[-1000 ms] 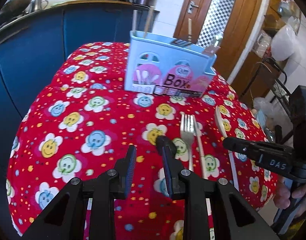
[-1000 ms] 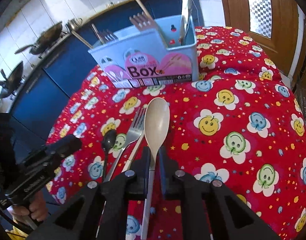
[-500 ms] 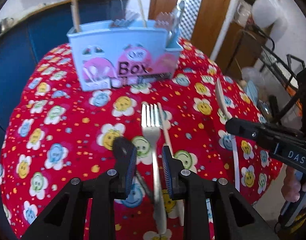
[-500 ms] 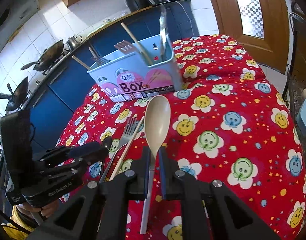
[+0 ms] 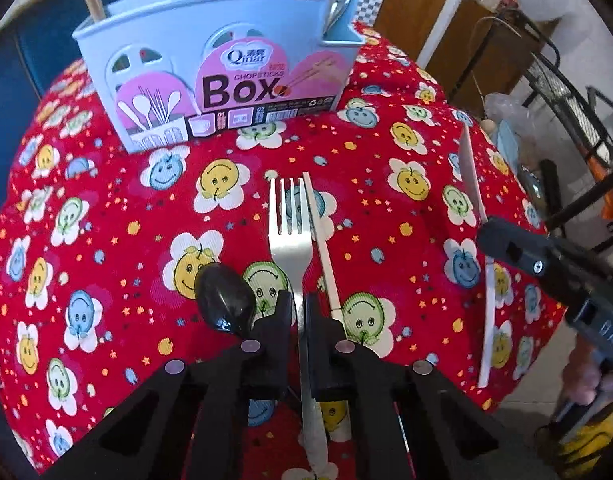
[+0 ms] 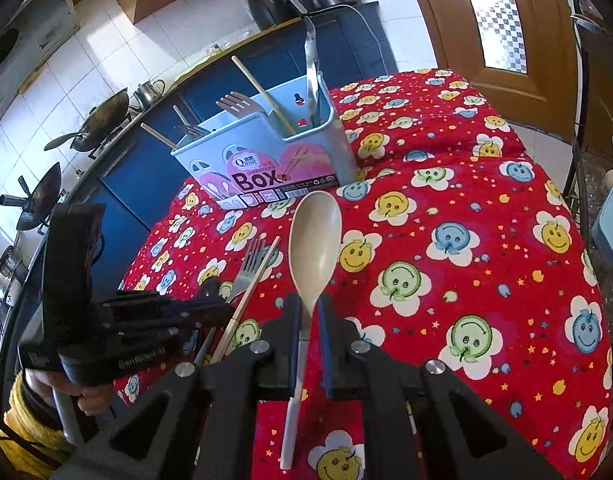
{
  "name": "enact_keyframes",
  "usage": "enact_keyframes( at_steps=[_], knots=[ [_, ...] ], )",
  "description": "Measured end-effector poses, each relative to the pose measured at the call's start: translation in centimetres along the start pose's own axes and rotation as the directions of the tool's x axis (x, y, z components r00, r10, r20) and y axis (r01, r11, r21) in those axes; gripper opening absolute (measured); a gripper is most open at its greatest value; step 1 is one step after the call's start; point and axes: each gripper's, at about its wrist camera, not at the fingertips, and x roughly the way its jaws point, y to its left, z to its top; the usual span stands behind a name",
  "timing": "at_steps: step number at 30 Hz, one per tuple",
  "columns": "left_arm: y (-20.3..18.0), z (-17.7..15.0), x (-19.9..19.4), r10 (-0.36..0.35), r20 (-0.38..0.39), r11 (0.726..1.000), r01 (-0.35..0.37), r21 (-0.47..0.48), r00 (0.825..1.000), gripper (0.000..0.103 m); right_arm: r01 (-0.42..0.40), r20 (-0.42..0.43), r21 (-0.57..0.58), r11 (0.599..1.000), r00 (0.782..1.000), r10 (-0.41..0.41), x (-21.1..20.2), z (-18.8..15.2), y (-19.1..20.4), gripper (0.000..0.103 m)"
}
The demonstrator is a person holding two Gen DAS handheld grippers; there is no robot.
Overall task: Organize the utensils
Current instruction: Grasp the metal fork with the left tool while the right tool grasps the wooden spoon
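On the table, covered by a red cloth (image 5: 386,216) printed with smiley flowers, four loose utensils can be counted: one steel fork (image 5: 289,236), one pale chopstick (image 5: 321,240) lying just beside it on the 3 o'clock side, one black spoon (image 5: 225,298) at the fork's 8 o'clock, and one beige spoon (image 6: 315,246).

The left gripper (image 5: 299,312) is down over the fork's neck, its jaws pinched nearly together on the thin handle, which runs between them toward 6 o'clock. The right gripper (image 6: 308,312) grips the beige spoon at its neck, jaws narrow on it; the bowl points toward 12 o'clock and the pale handle sticks out below the fingers.

One light blue utensil box (image 5: 222,68) stands at 12 o'clock of the fork, well apart from it. It already holds several pieces: sticks, fork heads and a tall metal piece, too crowded to count exactly.

In the right wrist view the left gripper sits at 9 o'clock, crossing over the fork and chopstick and hiding the black spoon.

Behind the table run blue counters (image 6: 146,160) with two woks (image 6: 98,124); a wooden door (image 6: 502,20) stands at 1 o'clock.
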Motion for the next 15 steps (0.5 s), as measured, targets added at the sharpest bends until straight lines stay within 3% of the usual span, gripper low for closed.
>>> enact_keyframes(
  at_steps=[10,15],
  knots=[
    [-1.2,2.7,1.2,0.042,-0.172,0.997,-0.03,0.074,0.984,0.006,0.004,0.007,0.01,1.0,1.0,-0.004,-0.1,0.1,-0.4,0.011],
    [-1.0,2.1,0.8,0.031,-0.1,0.999,-0.027,0.045,0.994,0.004,-0.005,0.015,0.02,1.0,1.0,0.005,0.0,-0.1,-0.7,0.011]
  ],
)
